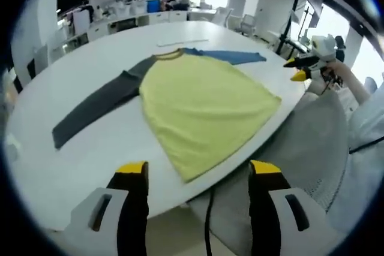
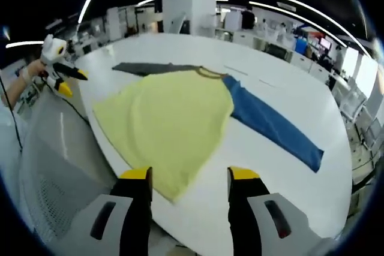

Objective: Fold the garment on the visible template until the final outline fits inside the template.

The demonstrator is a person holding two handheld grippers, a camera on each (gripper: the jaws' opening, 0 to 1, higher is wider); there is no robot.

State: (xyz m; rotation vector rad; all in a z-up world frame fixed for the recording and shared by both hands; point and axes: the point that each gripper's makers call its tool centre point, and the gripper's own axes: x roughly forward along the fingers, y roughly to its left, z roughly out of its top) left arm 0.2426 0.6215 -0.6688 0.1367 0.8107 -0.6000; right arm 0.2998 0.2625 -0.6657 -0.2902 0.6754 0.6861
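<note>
Here we are holding both grippers out over the near edge of the big white table point(image 1: 72, 166), pointed across it, each with its 2 jaws spread wide and gripping nothing. In the left gripper view, the left gripper point(image 1: 198, 172) is hovering off the table's rim, its yellow-tipped black jaws framing the hem corner of the garment point(image 1: 198, 112) without touching it. In the right gripper view, the right gripper point(image 2: 189, 178) is hanging the same way, jaws parted, the garment's lower corner lying just ahead of its left jaw.

The table is smooth, pale and rounded, and we are seeing it run far back toward a bright open office. The garment is lying flat on it, spread out: a soft, matte yellow body flaring toward the hem, a darker ribbed collar point(image 2: 210, 73), and 2 long sleeves stretched out to either side. One sleeve is dark grey point(image 1: 96, 103) and the other is blue point(image 2: 273, 124). Its hem is reaching close to the table's edge nearest us.

Beside the table a chair with a pale mesh back point(image 2: 51, 166) is standing. We cannot make out a template outline on the tabletop.
</note>
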